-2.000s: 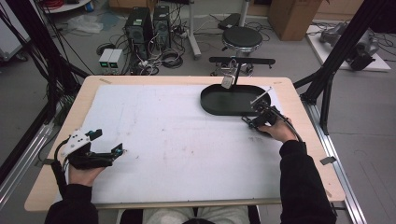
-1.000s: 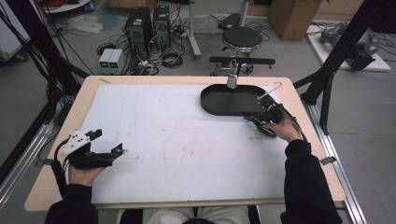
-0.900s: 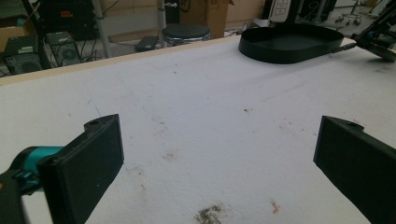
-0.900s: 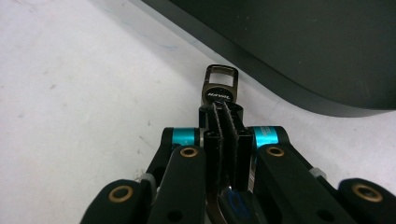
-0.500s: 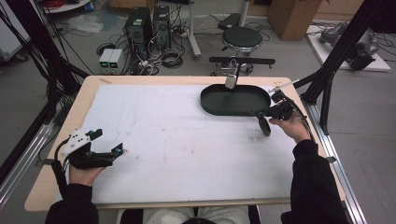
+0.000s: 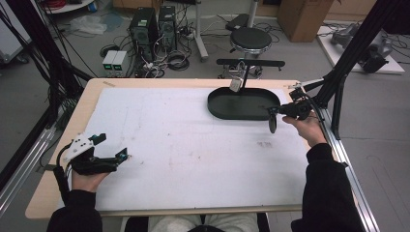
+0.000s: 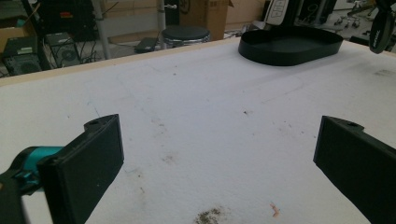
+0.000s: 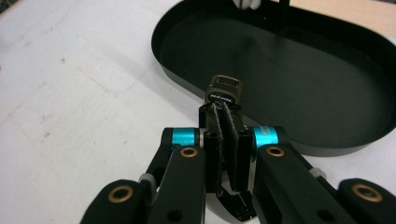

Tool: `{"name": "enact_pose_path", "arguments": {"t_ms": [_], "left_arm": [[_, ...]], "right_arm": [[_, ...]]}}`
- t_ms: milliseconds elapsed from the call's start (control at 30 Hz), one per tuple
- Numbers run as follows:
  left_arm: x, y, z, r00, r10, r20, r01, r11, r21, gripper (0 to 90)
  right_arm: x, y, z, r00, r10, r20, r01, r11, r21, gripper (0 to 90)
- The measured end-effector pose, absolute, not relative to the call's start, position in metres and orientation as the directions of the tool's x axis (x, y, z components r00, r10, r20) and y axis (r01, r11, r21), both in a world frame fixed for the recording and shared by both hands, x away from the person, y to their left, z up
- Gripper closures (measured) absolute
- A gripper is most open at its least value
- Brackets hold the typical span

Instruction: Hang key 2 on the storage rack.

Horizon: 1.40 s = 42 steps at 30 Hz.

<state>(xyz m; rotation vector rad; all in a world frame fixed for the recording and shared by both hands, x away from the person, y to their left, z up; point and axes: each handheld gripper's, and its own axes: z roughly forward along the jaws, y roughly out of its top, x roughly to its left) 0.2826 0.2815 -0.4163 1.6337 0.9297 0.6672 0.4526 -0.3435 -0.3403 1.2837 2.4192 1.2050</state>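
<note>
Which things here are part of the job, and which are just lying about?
In the job:
- right gripper, shut on a dark strap with a buckle
- black oval tray

Just about:
- left gripper, open, on the table
- stool, computer towers, cardboard box

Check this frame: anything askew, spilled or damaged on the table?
Nothing spilled or broken. The white mat carries scattered brown stains and scuffs, most visibly near the left tongs, which are open over bare mat. The right tongs are shut on a dark strap with a buckle, beside the black oval tray.
</note>
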Motion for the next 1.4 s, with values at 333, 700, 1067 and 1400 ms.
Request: {"name": "enact_pose_path", "arguments": {"t_ms": [333,700,1067,1400], "left_arm": [[0.283,0.281,-0.416,0.536,0.843,-0.040,0.234,-0.103,0.967,2.0],[0.282,0.282,-0.416,0.536,0.843,-0.037,0.231,-0.104,0.967,2.0],[0.282,0.282,-0.416,0.536,0.843,-0.038,0.230,-0.103,0.968,2.0],[0.282,0.283,-0.415,0.535,0.844,-0.038,0.229,-0.102,0.968,2.0]], "right_arm": [[0.454,-0.337,-0.314,-0.649,0.734,0.200,0.589,0.318,0.744,87.4],[0.458,-0.329,-0.299,-0.659,0.725,0.200,0.572,0.312,0.758,87.3],[0.466,-0.315,-0.281,-0.683,0.704,0.194,0.542,0.310,0.781,87.3],[0.476,-0.299,-0.272,-0.696,0.689,0.203,0.533,0.305,0.789,87.3]]}}
